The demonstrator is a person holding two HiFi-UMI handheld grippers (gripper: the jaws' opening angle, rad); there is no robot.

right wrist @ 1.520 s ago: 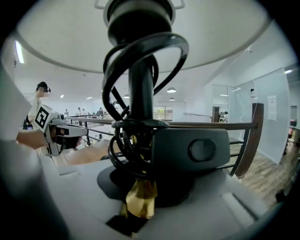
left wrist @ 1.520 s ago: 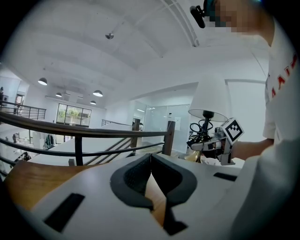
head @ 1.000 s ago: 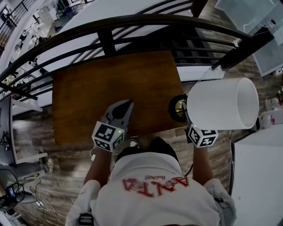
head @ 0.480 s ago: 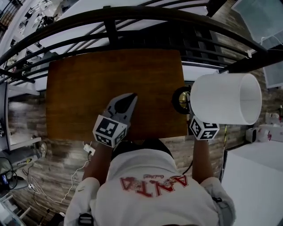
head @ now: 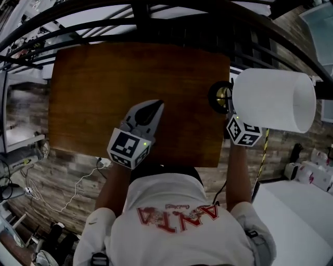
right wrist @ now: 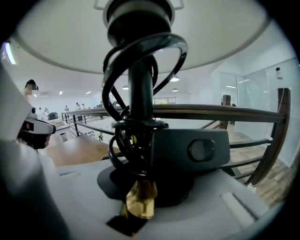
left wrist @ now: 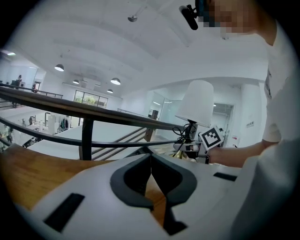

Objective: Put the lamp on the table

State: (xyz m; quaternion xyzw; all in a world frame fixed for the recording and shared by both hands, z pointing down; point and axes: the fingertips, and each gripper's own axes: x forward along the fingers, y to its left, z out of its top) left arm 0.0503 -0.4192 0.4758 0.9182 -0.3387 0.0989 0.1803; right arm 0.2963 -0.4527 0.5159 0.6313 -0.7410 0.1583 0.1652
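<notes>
While the lamp (head: 270,100) is clamped by its stem between the jaws of the right gripper (right wrist: 140,197), it is kept upright with its base at the right edge of the table (head: 104,88). Contact with the wood cannot be confirmed. The left gripper (head: 155,106) is held over the tabletop, jaws closed together on nothing. Setting the lamp down and releasing it are judged not yet done.

The brown wooden table (head: 104,93) stands on the plank floor (head: 58,172), seemingly right against the dark railing (head: 139,10).
</notes>
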